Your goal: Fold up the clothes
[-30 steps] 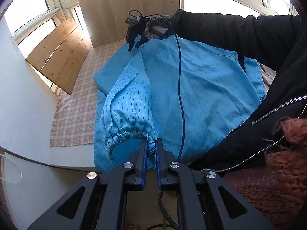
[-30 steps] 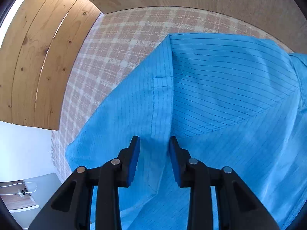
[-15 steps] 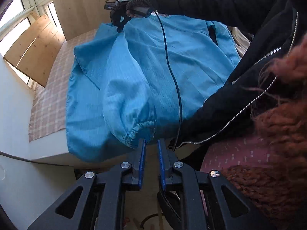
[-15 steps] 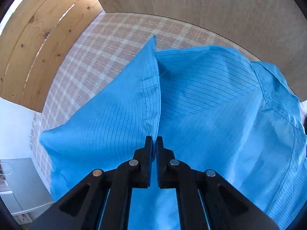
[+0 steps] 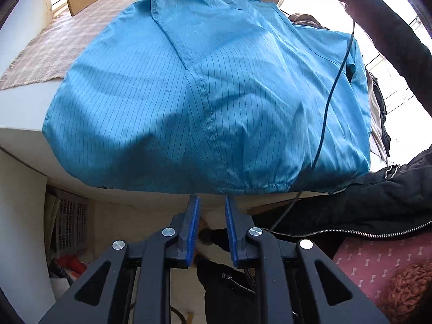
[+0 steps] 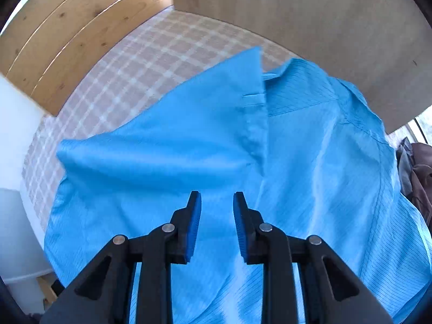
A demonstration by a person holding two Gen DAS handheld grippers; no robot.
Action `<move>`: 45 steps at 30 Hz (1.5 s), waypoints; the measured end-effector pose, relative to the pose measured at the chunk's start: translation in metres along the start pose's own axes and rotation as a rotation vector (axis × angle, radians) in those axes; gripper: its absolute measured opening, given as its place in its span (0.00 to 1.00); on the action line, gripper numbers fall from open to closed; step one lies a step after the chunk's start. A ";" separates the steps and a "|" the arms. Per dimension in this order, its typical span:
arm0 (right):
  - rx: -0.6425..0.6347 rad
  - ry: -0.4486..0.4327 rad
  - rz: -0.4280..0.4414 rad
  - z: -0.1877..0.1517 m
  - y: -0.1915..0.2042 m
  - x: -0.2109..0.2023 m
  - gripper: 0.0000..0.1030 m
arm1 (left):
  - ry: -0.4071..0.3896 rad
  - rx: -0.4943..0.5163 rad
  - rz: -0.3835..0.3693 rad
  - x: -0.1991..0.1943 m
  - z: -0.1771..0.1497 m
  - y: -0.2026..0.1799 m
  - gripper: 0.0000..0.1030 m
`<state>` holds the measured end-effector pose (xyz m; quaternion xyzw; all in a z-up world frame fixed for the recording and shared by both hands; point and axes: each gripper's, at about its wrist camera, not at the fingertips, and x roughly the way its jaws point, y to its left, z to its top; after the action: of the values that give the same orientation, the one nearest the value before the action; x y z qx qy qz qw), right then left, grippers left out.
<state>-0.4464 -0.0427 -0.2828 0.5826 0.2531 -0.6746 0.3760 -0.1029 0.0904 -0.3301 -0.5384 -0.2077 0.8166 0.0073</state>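
The blue jacket (image 5: 205,86) lies spread over the bench (image 5: 19,113), its gathered hem drooping past the near edge onto nothing. Both hand-held grippers stand apart and empty — the left (image 5: 211,210) just below that hem, the right (image 6: 217,216) above the far collar. Thin, limp, slippery cloth; seams and the elastic hem give the surest hold.

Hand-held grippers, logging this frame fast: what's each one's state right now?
Left hand-held gripper: open, holding nothing, just below the blue garment's hem.
Right hand-held gripper: open, holding nothing, above the garment.
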 end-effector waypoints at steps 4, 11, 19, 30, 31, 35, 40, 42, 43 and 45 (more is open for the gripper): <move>-0.147 0.077 0.056 -0.005 0.077 0.015 0.37 | -0.025 0.010 -0.046 0.019 0.013 -0.002 0.26; -0.302 0.160 0.018 -0.011 0.165 0.052 0.37 | -0.015 -0.019 -0.103 0.047 0.023 -0.005 0.20; -0.262 0.217 -0.099 0.024 0.164 0.090 0.37 | -0.084 -0.017 -0.145 0.029 0.007 -0.012 0.04; -0.218 0.109 -0.016 0.062 0.119 0.077 0.06 | -0.154 -0.067 -0.013 -0.034 -0.025 0.033 0.03; -0.219 0.104 -0.015 0.064 0.117 0.076 0.06 | -0.153 -0.089 -0.006 -0.041 -0.025 0.048 0.03; -0.180 0.083 0.009 0.086 0.112 0.082 0.06 | -0.130 -0.101 0.147 -0.050 -0.017 0.097 0.02; -0.112 0.070 0.061 0.099 0.103 0.089 0.06 | -0.080 -0.231 0.154 -0.031 -0.020 0.158 0.03; -0.073 0.072 0.088 0.104 0.095 0.094 0.06 | -0.049 -0.264 0.106 -0.018 -0.023 0.165 0.04; -0.058 0.079 0.100 0.106 0.092 0.097 0.06 | -0.035 -0.265 0.097 -0.012 -0.024 0.162 0.03; -0.057 0.084 0.121 0.109 0.086 0.098 0.05 | -0.027 -0.240 0.091 -0.011 -0.027 0.153 0.03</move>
<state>-0.4466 -0.1991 -0.3497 0.6138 0.2521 -0.6182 0.4214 -0.0416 -0.0431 -0.3824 -0.5331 -0.2793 0.7927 -0.0973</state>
